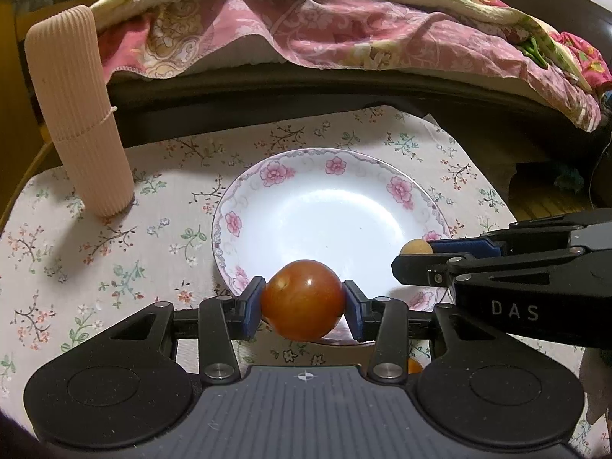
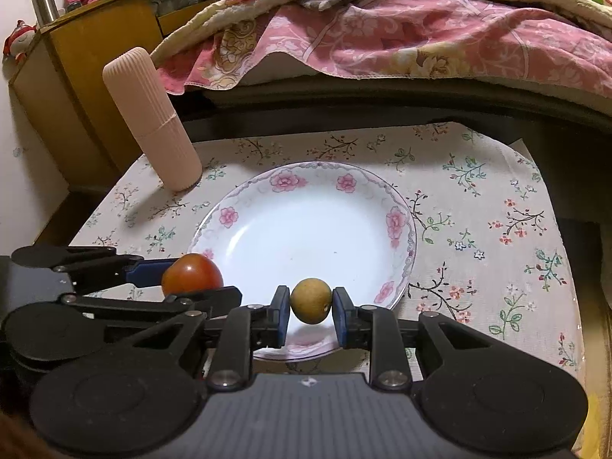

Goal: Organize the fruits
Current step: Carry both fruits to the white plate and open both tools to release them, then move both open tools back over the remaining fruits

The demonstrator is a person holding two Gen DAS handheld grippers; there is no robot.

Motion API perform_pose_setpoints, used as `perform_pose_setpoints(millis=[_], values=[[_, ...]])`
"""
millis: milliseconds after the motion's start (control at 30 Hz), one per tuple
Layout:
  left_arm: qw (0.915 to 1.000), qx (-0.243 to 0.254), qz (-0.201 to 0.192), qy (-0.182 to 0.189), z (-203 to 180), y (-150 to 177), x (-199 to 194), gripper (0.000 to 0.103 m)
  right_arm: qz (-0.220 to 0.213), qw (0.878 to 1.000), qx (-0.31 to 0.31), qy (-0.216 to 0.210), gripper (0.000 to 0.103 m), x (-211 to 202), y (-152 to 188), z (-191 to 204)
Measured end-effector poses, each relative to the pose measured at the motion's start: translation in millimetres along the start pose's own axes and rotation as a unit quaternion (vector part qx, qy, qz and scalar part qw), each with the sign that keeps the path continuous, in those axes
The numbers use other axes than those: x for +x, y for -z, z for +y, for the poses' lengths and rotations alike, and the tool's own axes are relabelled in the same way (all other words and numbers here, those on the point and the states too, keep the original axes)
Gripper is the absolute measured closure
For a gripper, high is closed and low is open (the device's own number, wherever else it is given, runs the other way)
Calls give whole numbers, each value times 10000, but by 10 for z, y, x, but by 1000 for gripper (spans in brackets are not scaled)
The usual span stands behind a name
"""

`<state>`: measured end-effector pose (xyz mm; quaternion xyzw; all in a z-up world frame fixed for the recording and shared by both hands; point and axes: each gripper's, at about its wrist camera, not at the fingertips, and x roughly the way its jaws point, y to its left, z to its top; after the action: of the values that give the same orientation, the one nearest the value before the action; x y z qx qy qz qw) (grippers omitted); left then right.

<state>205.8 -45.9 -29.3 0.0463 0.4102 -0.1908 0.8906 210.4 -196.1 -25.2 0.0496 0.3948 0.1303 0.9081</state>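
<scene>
A white plate with pink flowers on its rim (image 1: 237, 225) (image 2: 397, 225) lies in the middle of the floral cloth and holds nothing. My left gripper (image 1: 304, 302) (image 2: 179, 277) is shut on a red tomato (image 1: 304, 300) (image 2: 191, 273), held over the plate's near edge. My right gripper (image 2: 311, 302) (image 1: 417, 254) is shut on a small round yellow-brown fruit (image 2: 311, 300) (image 1: 416, 246), also over the near rim, to the right of the tomato. The two grippers hang side by side, close together.
A ribbed beige cylinder (image 1: 76, 114) (image 2: 153, 118) stands on the cloth left of the plate. A bed with a pink floral quilt (image 1: 344, 26) (image 2: 420, 30) runs along the far side. A yellow wooden cabinet (image 2: 76, 88) sits at far left. A small orange item (image 1: 414, 365) peeks below my left gripper.
</scene>
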Motion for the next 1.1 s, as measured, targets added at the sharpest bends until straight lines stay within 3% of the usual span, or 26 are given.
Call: perform_pose_setpoints(millis=[200, 667, 1100], values=[[10000, -80, -38, -37, 39, -17, -20, 42, -20, 10000, 23, 52, 72, -13, -11, -9], [9995, -11, -321, -8, 24, -12, -287, 35, -153, 9998, 109, 4, 70, -312, 52, 103], [9991, -19, -430, 1, -87, 305, -728, 34, -114, 9962, 841, -168, 69, -778, 495, 345]])
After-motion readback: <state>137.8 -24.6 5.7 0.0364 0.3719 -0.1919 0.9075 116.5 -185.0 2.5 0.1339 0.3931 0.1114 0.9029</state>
